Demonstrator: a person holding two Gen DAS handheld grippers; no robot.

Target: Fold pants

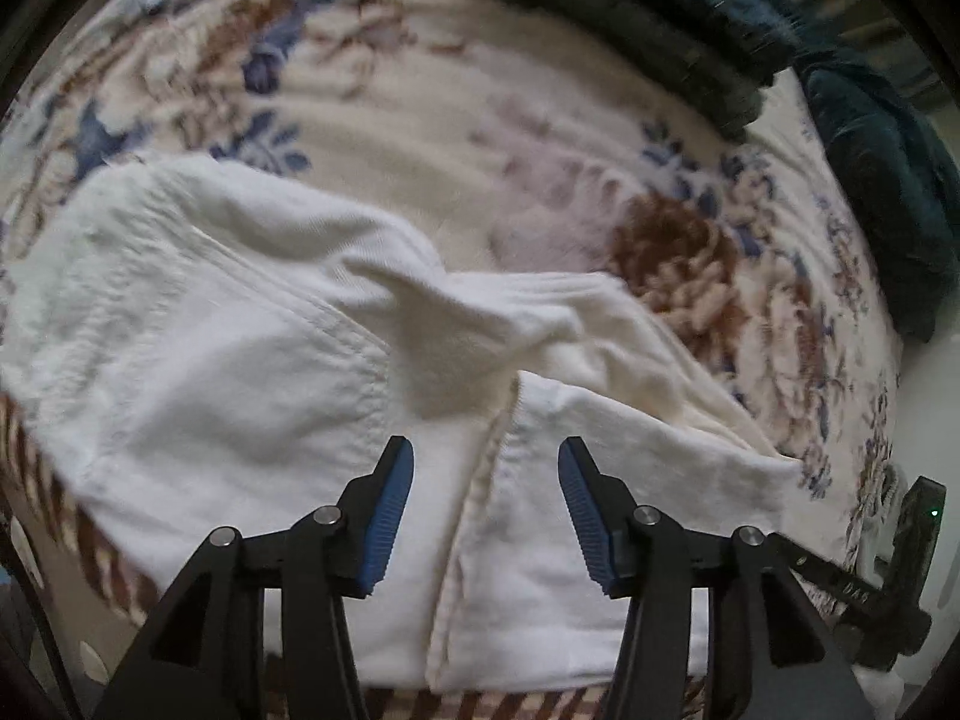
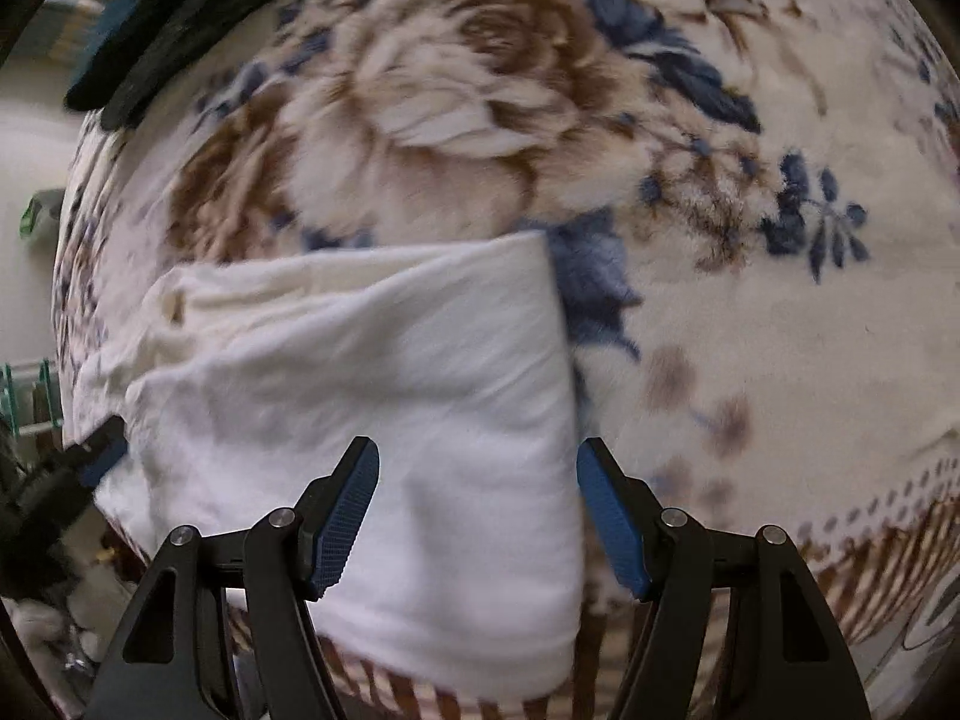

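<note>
While both grippers gape empty, left gripper [image 1: 486, 450] straddles ridged seam of white cotton pants [image 1: 240, 360]; right gripper [image 2: 478, 450] over folded edge, fuzzy floral blanket [image 2: 750, 330] beyond.

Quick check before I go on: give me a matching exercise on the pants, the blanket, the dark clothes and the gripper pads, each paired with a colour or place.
Things:
1. pants
2. blanket
3. dark folded clothes
4. left hand-held gripper pads

Descriptions:
A. blue, ribbed
B. far edge of the bed
C. white, partly folded
D. cream with brown and blue flowers

Pairs: 1-C, 2-D, 3-B, 4-A
</note>
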